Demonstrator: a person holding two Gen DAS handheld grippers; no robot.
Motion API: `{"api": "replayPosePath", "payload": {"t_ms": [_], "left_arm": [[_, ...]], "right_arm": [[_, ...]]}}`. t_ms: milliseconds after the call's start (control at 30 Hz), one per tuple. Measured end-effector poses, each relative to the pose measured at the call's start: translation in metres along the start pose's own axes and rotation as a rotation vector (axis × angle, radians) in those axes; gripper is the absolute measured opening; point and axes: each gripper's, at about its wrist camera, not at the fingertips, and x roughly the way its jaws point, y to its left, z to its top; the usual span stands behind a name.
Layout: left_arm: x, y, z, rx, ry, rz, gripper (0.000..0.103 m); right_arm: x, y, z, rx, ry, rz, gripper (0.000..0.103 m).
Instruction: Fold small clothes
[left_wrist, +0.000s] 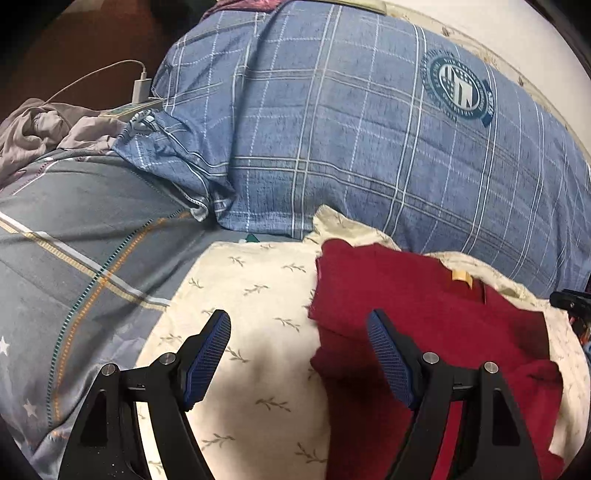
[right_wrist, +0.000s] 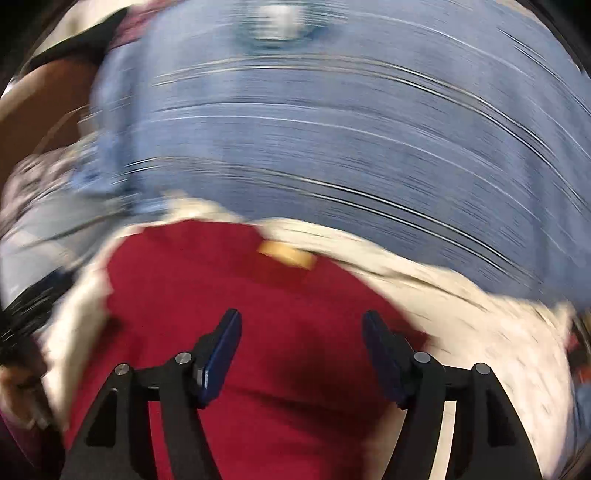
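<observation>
Both grippers gape wide, holding nothing: left gripper (left_wrist: 298, 325) over the cream leaf-print cloth (left_wrist: 255, 295) at the dark red knit garment's (left_wrist: 424, 306) edge, right gripper (right_wrist: 302, 325) above that garment (right_wrist: 221, 280), near the blue plaid quilt (left_wrist: 351, 147).

left gripper (left_wrist: 299, 325) | black arms, blue ribbed pads, silver screws | right gripper (right_wrist: 302, 325) alike

Sharp, evenly lit left view; heavy motion blur right (fisheye-curved edges).
</observation>
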Motion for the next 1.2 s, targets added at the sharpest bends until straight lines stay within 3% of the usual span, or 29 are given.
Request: {"api": "replayPosePath", "payload": {"t_ms": [67, 100, 200, 300, 333, 367, 433, 467, 567, 700, 767, 933, 1033, 1200], "left_arm": [[0.004, -0.007, -0.001, 0.017, 0.005, 0.007, 0.076], [0.006, -0.009, -0.001, 0.025, 0.010, 0.009, 0.076], [0.012, -0.015, -0.003, 0.040, 0.018, 0.012, 0.076], [0.019, -0.018, -0.003, 0.050, 0.029, 0.027, 0.076], [0.022, -0.018, -0.004, 0.051, 0.034, 0.031, 0.076], [0.023, -0.018, -0.004, 0.049, 0.039, 0.034, 0.076], [0.024, -0.018, -0.004, 0.048, 0.039, 0.037, 0.076], [0.023, -0.018, -0.003, 0.047, 0.035, 0.037, 0.076], [0.023, -0.019, -0.002, 0.048, 0.026, 0.035, 0.076], [0.027, -0.023, -0.006, 0.069, 0.046, 0.033, 0.076], [0.026, -0.024, -0.007, 0.074, 0.048, 0.031, 0.076], [0.027, -0.023, -0.007, 0.071, 0.055, 0.040, 0.076], [0.028, -0.025, -0.009, 0.071, 0.061, 0.047, 0.076], [0.023, -0.026, -0.011, 0.075, 0.058, 0.044, 0.076]], "right_arm": [[0.014, -0.028, -0.006, 0.078, 0.031, -0.073, 0.071], [0.021, -0.041, -0.010, 0.128, 0.051, -0.064, 0.071], [0.047, -0.055, -0.020, 0.232, 0.114, 0.059, 0.072], [0.079, -0.052, -0.028, 0.266, 0.173, 0.127, 0.070], [0.082, -0.049, -0.030, 0.260, 0.179, 0.129, 0.053], [0.081, -0.045, -0.029, 0.239, 0.162, 0.115, 0.030], [0.066, -0.043, -0.022, 0.188, 0.085, 0.088, 0.013], [0.059, -0.045, -0.018, 0.185, 0.058, 0.091, 0.012], [0.049, -0.060, -0.013, 0.204, -0.005, 0.002, 0.011], [0.070, -0.062, -0.027, 0.209, 0.083, -0.050, 0.012], [0.058, -0.061, -0.033, 0.224, 0.058, -0.072, 0.029], [0.007, -0.035, -0.048, 0.169, -0.018, 0.006, 0.046], [0.004, -0.010, -0.063, 0.072, 0.032, 0.028, 0.046], [0.007, 0.002, -0.114, 0.066, 0.090, -0.021, 0.046]]}}
